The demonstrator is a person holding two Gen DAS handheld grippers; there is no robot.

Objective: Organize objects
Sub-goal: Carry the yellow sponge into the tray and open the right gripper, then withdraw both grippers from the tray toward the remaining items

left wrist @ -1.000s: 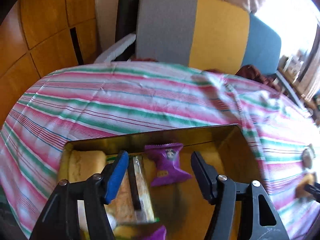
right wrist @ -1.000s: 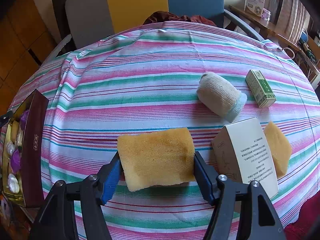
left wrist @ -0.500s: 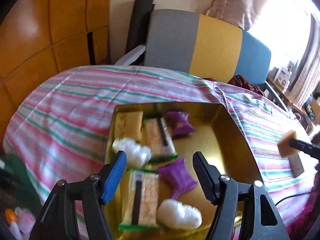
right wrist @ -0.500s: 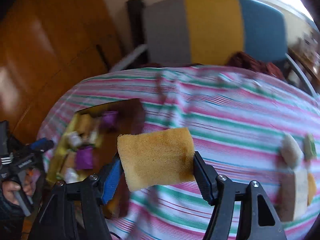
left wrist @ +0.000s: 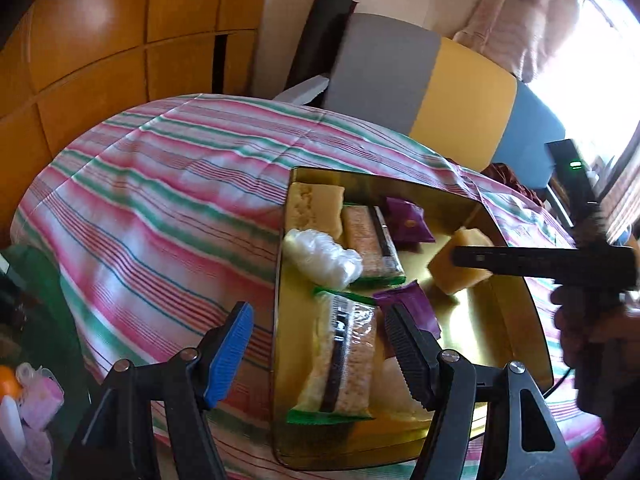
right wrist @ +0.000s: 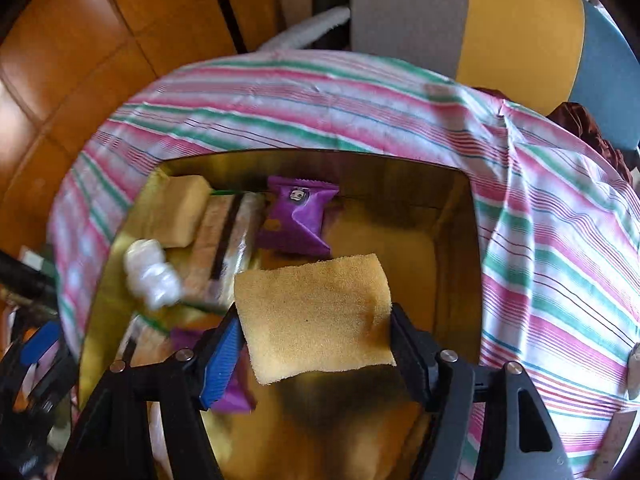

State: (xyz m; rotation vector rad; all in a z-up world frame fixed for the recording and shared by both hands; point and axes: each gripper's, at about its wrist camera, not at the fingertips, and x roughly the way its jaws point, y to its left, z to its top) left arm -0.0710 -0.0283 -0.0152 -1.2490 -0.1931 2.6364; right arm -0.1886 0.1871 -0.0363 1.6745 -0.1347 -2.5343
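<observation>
Sponge [right wrist: 316, 316] sits between the right claw [right wrist: 316, 344] fingers, whose jaws are opening while the pads touch its sides, above the gold tray [right wrist: 456, 248]. Inside the tray, a purple packet [right wrist: 298, 216] lies at twelve o'clock of the sponge, a white wad [right wrist: 152, 276] at nine o'clock. The left claw [left wrist: 318, 344] is spread and empty over the tray's near-left rim and the striped cloth [left wrist: 160, 208] on the desk.
</observation>
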